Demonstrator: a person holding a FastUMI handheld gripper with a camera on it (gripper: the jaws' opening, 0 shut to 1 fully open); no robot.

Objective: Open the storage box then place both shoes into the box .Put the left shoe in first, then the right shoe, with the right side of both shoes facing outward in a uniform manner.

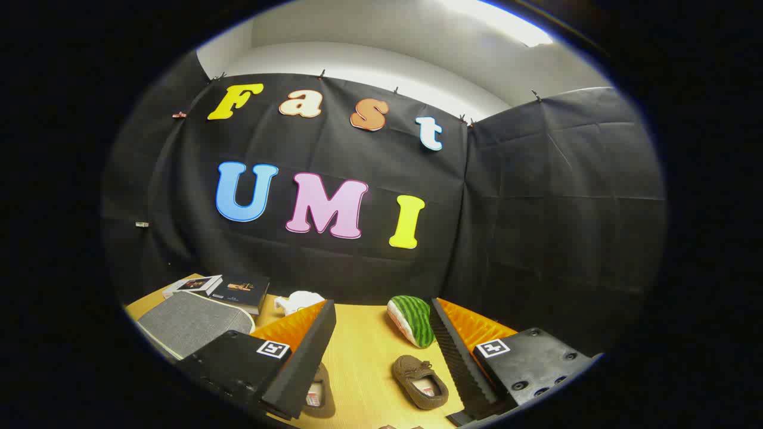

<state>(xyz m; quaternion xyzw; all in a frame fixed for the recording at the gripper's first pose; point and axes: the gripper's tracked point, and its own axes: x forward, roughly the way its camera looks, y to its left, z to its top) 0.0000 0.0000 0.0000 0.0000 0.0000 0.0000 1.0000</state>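
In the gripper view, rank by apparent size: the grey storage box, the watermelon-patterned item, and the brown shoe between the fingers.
1. Grey storage box, largest, partly hidden by a finger.
2 and 3. Watermelon-patterned item and brown shoe look alike; the shoe lies nearer, so unranked.
The gripper fingers stand open.

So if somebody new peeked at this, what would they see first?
Probably the watermelon-striped plush, lying on the wooden table just beyond the open fingers of the hand-held gripper. Next, two brown shoes: one between the fingers, the other partly behind a finger. A grey box sits off to the side.
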